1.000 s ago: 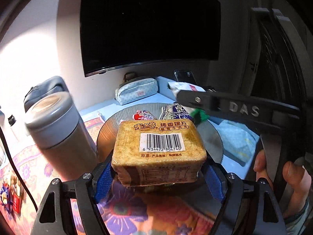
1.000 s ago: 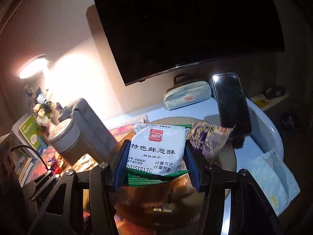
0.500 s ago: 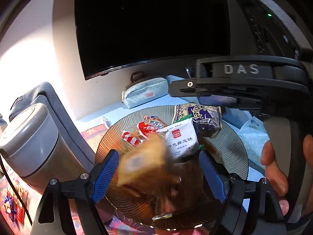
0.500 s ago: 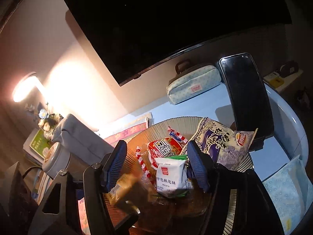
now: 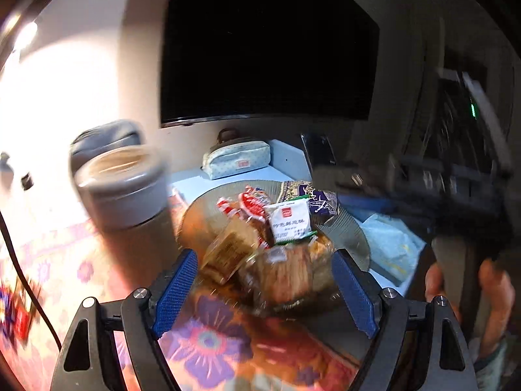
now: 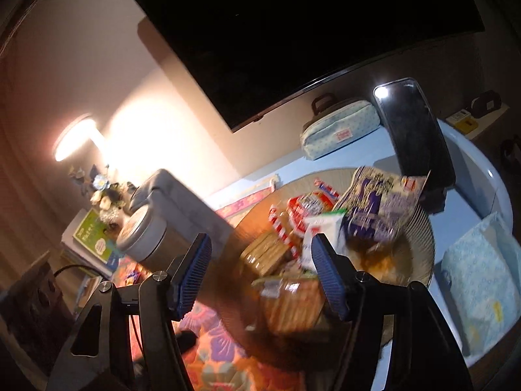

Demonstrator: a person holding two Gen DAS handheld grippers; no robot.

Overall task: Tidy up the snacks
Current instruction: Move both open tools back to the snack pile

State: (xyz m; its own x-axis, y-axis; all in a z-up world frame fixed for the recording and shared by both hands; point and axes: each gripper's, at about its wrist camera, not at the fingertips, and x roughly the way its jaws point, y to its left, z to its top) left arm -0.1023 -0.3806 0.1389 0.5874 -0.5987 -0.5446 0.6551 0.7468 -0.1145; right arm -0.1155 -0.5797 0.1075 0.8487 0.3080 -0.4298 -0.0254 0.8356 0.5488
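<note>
Snacks heaped on ribbed plate (image 5: 355, 231)
Left hand-held gripper (image 5: 263, 288) and right hand-held gripper (image 6: 260, 275) both gape wide and empty, white packet (image 5: 289, 221) just ahead of them.

Motion blur smears the brown snack packs (image 5: 283, 277) at the near side of the plate (image 5: 355, 238); their print cannot be read. The right tool (image 5: 423, 192) is streaked in the left wrist view, so its opening cannot be judged there. The plate's near rim (image 6: 241, 325) is blurred, and the blue pouch (image 6: 482, 280) is partly hidden by the tool's frame.
</note>
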